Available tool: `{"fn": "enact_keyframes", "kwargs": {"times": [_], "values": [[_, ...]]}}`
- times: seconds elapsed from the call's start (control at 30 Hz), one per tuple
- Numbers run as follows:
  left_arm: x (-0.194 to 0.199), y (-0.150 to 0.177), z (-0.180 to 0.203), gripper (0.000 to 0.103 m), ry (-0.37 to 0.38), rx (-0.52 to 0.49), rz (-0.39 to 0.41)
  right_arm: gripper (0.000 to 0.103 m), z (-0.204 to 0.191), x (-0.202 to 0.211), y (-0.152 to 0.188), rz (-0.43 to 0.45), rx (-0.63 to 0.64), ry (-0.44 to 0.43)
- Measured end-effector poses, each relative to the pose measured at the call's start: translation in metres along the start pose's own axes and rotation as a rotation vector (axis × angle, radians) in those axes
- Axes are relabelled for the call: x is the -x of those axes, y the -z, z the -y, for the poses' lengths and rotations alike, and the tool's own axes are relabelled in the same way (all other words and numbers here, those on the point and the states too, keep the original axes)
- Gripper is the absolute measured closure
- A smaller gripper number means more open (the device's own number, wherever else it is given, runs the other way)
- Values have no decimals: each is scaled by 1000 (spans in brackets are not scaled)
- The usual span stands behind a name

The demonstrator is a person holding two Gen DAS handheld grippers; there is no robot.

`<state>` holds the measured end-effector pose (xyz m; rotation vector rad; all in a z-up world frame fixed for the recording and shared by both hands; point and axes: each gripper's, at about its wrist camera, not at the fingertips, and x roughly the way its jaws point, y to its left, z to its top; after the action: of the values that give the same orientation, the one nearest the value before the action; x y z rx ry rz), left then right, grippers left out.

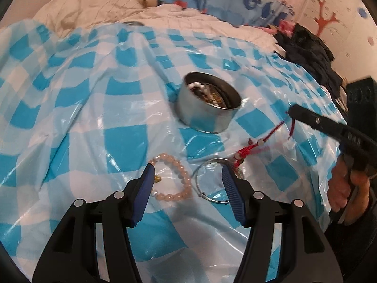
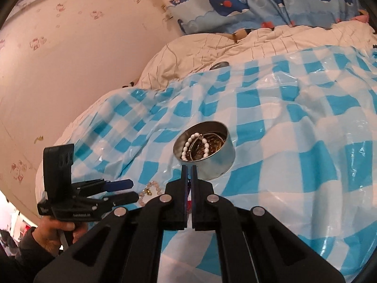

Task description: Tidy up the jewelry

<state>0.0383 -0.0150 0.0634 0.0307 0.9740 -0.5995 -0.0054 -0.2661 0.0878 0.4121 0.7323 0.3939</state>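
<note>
Round silver metal tin sits mid-frame in both views on a blue-and-white checked plastic sheet, holding a white pearl bracelet plus gold and dark pieces.

Red cord bracelet with pale beads hangs from the right gripper at right-centre of the left wrist view. Its jaws are clamped on the cord, tail end trailing down to the sheet. In the right wrist view only a sliver of red shows between the pads, just below the tin.

Pink bead bracelet and thin silver wire bangle lie flat on the sheet, lower centre of the left view, side by side. Left gripper hovers above them, jaws apart, nothing held.

Cream quilt and whale-print blue fabric at the top.
</note>
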Motion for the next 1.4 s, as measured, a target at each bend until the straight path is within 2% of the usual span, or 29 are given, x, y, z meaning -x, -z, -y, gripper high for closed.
{"fn": "enact_keyframes", "kwargs": {"times": [0.17, 0.27, 0.43, 0.6, 0.67, 0.73, 0.8, 0.9, 1.0, 1.03, 1.07, 1.1, 1.13, 1.23, 1.4], "values": [[-9, 0, 28, 46, 81, -107, -14, 100, 10, 10, 2, 16, -37, -5], [-17, 2, 52, 39, 103, -182, -19, 100, 17, 16, 0, 35, -69, -19], [-39, 3, 85, 38, 77, -272, -35, 100, 22, 24, -2, 70, -78, -2], [-63, 2, 103, 38, -20, -348, -46, 100, 30, 22, -3, 58, -81, 46], [-70, 4, 110, 47, -50, -393, -62, 100, 33, 21, -2, 50, -83, 66], [-75, 5, 113, 82, -97, -425, -85, 100, 38, 20, -2, 42, -90, 85], [-74, 3, 110, 96, -83, -414, -99, 100, 41, 20, -2, 36, -96, 94], [-60, -1, 99, 96, -60, -368, -76, 99, 44, 15, 0, 4, -102, 98], [-40, -10, 81, 96, -18, -275, -10, 99, 45, 3, 4, -64, -103, 103], [-32, -14, 75, 96, -4, -244, 15, 96, 45, -4, 7, -97, -98, 125], [-25, -17, 68, 96, 13, -209, 40, 79, 46, -10, 10, -132, -93, 154], [-20, -20, 62, 96, 23, -180, 57, 54, 46, -16, 13, -166, -84, 179], [-14, -22, 55, 96, 36, -148, 74, 49, 44, -19, 15, -182, -68, 198], [-9, -26, 45, 96, 48, -99, 88, 45, 35, -28, 21, -212, 6, 236], [-11, -25, 42, 96, 44, -87, 79, 42, 22, -44, 34, -274, 145, 325]]}}
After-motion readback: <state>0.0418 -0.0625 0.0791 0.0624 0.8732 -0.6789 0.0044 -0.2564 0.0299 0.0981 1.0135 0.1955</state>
